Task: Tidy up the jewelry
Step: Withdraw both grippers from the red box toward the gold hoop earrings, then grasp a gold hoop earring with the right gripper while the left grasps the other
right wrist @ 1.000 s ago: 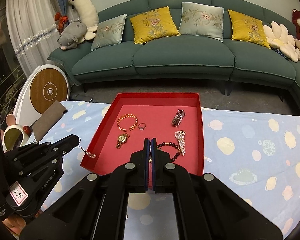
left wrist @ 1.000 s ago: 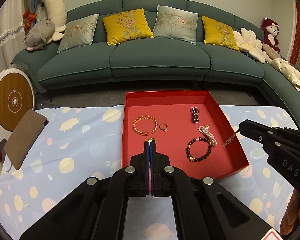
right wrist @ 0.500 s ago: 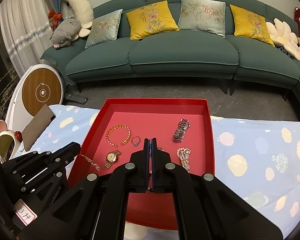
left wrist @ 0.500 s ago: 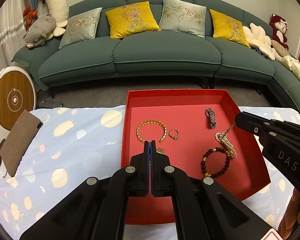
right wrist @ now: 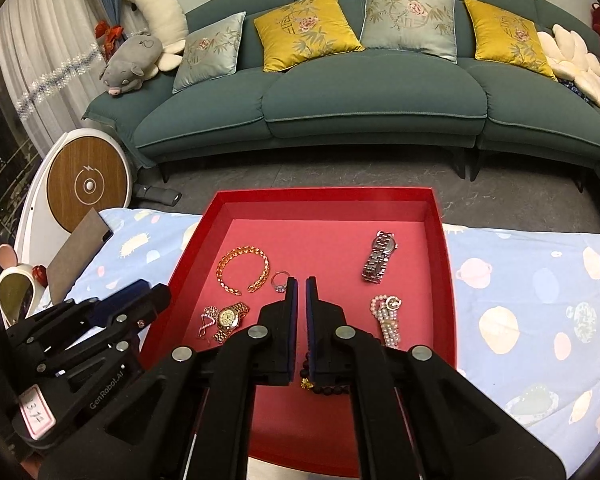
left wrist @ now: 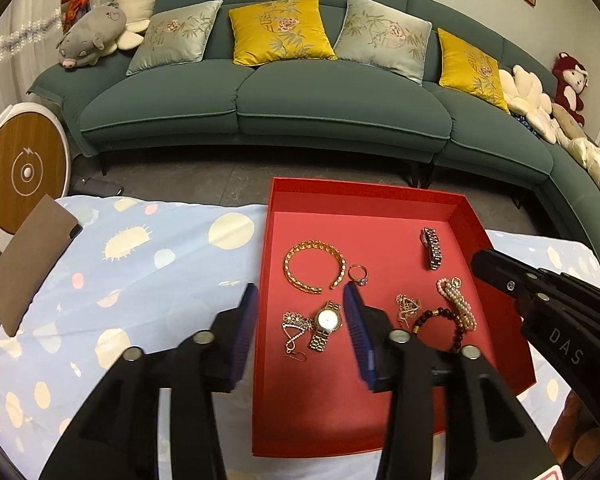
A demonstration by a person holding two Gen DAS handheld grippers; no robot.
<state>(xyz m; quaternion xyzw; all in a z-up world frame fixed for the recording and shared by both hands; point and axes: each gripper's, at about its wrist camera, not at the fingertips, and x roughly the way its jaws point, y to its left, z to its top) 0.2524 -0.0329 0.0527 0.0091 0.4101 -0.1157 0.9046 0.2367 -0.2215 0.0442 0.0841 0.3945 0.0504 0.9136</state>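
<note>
In the shallow red cardboard tray [left wrist: 496, 300] on the cloth-covered desk [left wrist: 140, 280], the gold round-faced wristwatch [left wrist: 326, 324] lies with its band running near-to-far, tilted slightly; the silver steel-link wristwatch [right wrist: 379, 256] at the far right does likewise. The dark bead bracelet [right wrist: 328, 390] is mostly hidden behind the right tongs [right wrist: 301, 286]. The left tongs [left wrist: 300, 300] are opening, empty, above the gold watch; the right tongs stand nearly together, gripping nothing.

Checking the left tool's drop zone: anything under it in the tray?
Yes. The left tool, its jaws opening, hangs over the gold watch and a small chain piece on the tray floor. Nothing is pinched between the pads.
</note>
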